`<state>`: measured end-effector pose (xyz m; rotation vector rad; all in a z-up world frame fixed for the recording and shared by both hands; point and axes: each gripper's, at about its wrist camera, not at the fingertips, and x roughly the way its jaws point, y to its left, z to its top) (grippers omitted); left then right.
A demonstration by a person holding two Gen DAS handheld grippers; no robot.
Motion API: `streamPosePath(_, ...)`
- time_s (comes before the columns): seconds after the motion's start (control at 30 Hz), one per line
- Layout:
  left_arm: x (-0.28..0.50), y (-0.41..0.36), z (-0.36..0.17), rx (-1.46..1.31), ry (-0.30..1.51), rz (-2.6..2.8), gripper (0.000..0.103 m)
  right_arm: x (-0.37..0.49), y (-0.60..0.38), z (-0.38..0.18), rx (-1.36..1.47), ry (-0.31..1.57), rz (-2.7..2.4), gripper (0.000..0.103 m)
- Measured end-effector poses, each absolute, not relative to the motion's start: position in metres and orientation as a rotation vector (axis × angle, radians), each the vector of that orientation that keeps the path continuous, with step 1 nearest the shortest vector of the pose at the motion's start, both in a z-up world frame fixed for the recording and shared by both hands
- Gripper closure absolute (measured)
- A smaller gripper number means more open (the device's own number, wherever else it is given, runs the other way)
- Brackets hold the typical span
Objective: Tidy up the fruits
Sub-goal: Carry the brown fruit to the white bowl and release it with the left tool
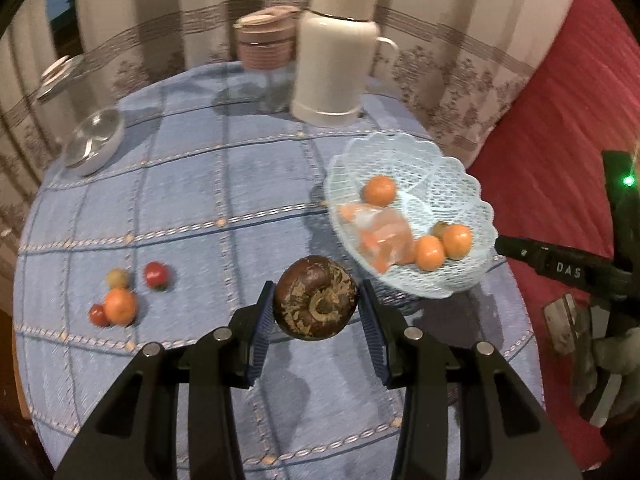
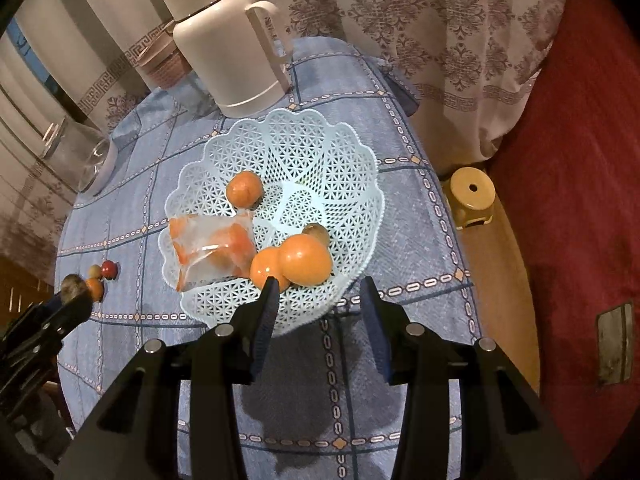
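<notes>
Left gripper [image 1: 316, 300]: raised above the blue checked tablecloth [image 1: 200, 208], fingers pinching a dark brown round fruit [image 1: 316, 298] from both sides, just beside the near rim of the pale blue lattice basket [image 1: 460, 280]. Right gripper [image 2: 320, 312]: fingers spread, nothing between them, levelled over the basket's near edge. Basket contents: three oranges [image 2: 306, 258], one small brownish fruit [image 2: 316, 233], a clear bag of orange pieces [image 2: 212, 248]. Loose on cloth, well apart from basket: one orange [image 1: 119, 306], red fruits [image 1: 157, 275], one pale fruit [image 1: 117, 278]. Behind: cream thermos [image 1: 336, 52]
</notes>
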<state>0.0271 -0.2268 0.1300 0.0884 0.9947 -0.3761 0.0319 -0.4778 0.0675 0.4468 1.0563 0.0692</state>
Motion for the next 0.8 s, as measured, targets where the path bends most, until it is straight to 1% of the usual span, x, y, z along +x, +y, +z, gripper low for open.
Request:
streamPosePath(0.3, 0.044, -0.279, 0.116, 0.128, 1.014, -0.471, 0.061, 0.02, -0.487, 0.07, 0.46, 1.056, 0.069, 0.06)
streamPosePath(0.63, 0.061, -0.316, 0.1, 0.145, 1.048, -0.526, 0.061, 0.017, -0.489, 0.067, 0.47, 1.069, 0.071, 0.06)
streamPosePath(0.7, 0.065, -0.323, 0.096, 0.154, 1.06, -0.519, 0.059, 0.016, -0.489, 0.065, 0.474, 1.073, 0.069, 0.06)
streamPosePath(0.8, 0.07, -0.323, 0.097, 0.128, 1.066, -0.508, 0.051, 0.015, -0.489, 0.063, 0.479, 1.078, 0.063, 0.06)
